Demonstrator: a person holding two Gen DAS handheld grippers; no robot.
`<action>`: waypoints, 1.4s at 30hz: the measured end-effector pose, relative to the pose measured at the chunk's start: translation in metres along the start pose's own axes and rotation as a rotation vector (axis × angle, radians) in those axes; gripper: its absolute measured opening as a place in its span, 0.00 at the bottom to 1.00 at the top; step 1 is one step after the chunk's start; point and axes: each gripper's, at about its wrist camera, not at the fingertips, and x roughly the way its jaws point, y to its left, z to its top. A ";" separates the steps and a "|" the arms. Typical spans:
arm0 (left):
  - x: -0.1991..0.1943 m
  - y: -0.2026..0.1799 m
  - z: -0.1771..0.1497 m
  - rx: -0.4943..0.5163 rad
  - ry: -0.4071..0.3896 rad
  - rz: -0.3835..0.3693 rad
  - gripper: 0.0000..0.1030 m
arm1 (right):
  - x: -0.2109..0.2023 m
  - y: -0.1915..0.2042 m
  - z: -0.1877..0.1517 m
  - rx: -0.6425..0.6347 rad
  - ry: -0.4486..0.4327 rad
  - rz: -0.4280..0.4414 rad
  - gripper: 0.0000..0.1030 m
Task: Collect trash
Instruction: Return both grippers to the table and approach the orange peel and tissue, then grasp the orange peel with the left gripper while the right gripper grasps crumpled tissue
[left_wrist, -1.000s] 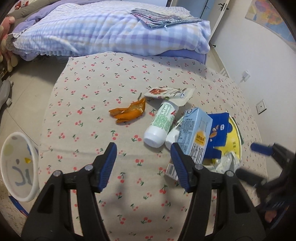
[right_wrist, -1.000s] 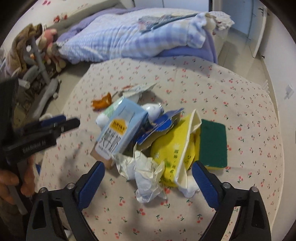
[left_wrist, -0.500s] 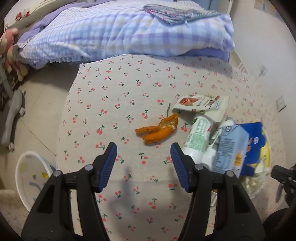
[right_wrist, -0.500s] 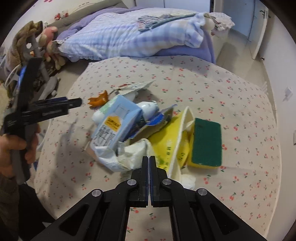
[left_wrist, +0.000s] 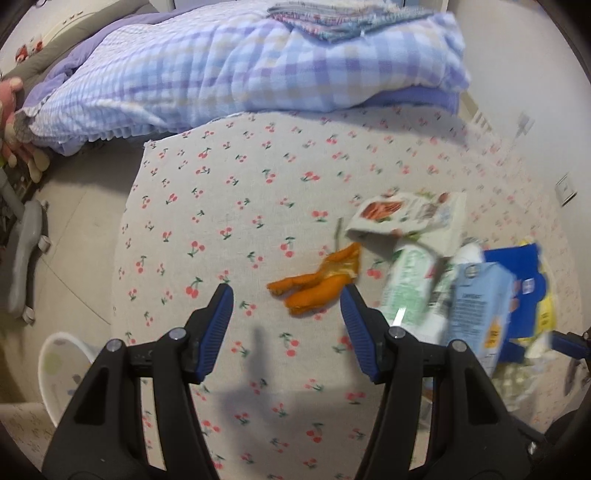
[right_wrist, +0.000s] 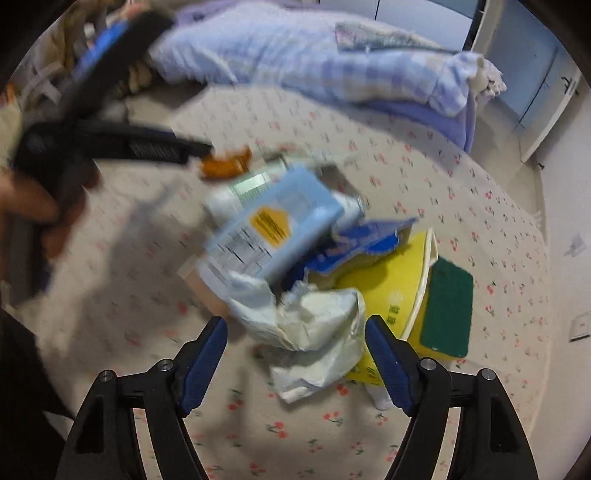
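Trash lies in a heap on the cherry-print tablecloth (left_wrist: 229, 206). An orange peel (left_wrist: 317, 282) lies just ahead of my open, empty left gripper (left_wrist: 287, 312). Right of it are a snack wrapper (left_wrist: 406, 216), a white bottle (left_wrist: 410, 291) and a light blue carton (left_wrist: 480, 306). My right gripper (right_wrist: 295, 347) is open with crumpled white paper (right_wrist: 314, 325) between its fingers, not clamped. Behind the paper are the carton (right_wrist: 273, 225), a blue wrapper (right_wrist: 369, 240), a yellow bag (right_wrist: 391, 288) and a green sponge (right_wrist: 448, 306). The left gripper also shows in the right wrist view (right_wrist: 199, 149).
A white bin (left_wrist: 61, 369) stands on the floor at the table's left. A bed with a checked quilt (left_wrist: 240, 70) is behind the table. A grey chair base (left_wrist: 24, 254) is on the floor at far left. A wall (left_wrist: 524, 74) is on the right.
My right gripper has opened from shut and now sits around the crumpled paper. My left gripper has moved closer to the orange peel.
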 end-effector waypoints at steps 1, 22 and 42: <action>0.004 0.001 0.001 0.011 0.003 0.014 0.59 | 0.008 0.001 0.000 -0.008 0.025 -0.017 0.50; 0.031 -0.027 0.001 0.215 -0.015 0.001 0.10 | -0.046 -0.056 -0.001 0.269 -0.198 0.166 0.23; -0.057 0.030 -0.031 -0.084 -0.103 -0.147 0.04 | -0.077 -0.091 -0.008 0.394 -0.390 0.220 0.23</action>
